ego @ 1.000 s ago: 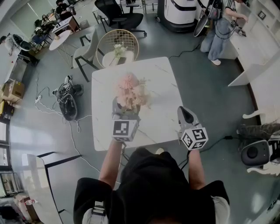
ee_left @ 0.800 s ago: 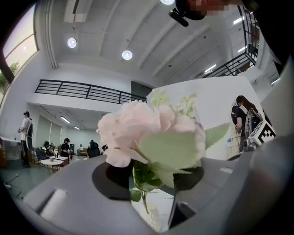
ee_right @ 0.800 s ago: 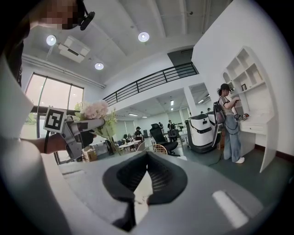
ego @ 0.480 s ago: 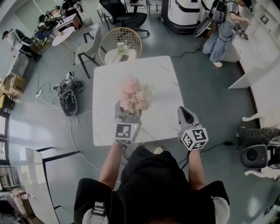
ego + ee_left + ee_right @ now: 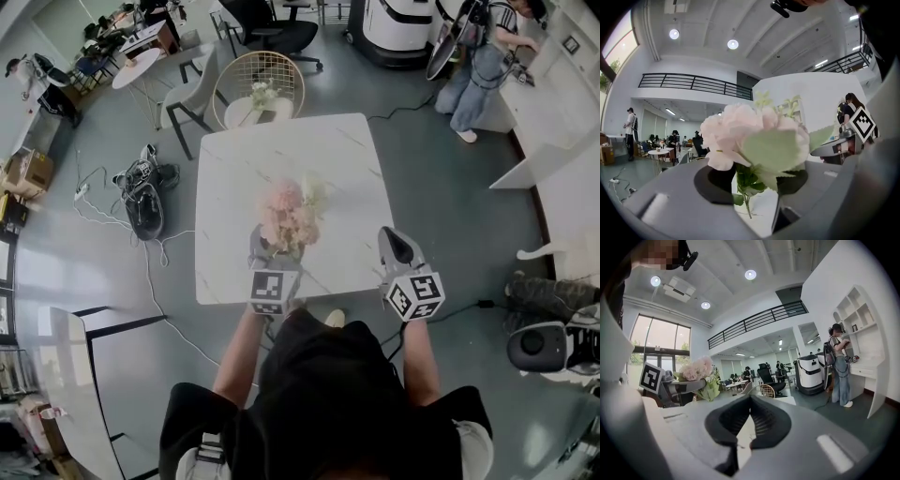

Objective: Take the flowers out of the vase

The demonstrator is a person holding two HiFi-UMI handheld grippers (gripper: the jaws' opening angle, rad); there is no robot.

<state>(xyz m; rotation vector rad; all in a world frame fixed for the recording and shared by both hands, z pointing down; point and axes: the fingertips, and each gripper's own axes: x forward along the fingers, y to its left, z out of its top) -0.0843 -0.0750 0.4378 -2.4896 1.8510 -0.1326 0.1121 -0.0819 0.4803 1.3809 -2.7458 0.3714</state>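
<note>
No legible text anywhere

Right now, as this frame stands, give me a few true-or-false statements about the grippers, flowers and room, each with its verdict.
1. The left gripper grips the pink flowers. True.
2. The right gripper holds a vase. False: its jaws are together on nothing.
3. The flowers are over the white table. True.
4. The person by the white shelves is seated. False: that person stands.
5. The flowers are red. False: they are pale pink with green leaves.
</note>
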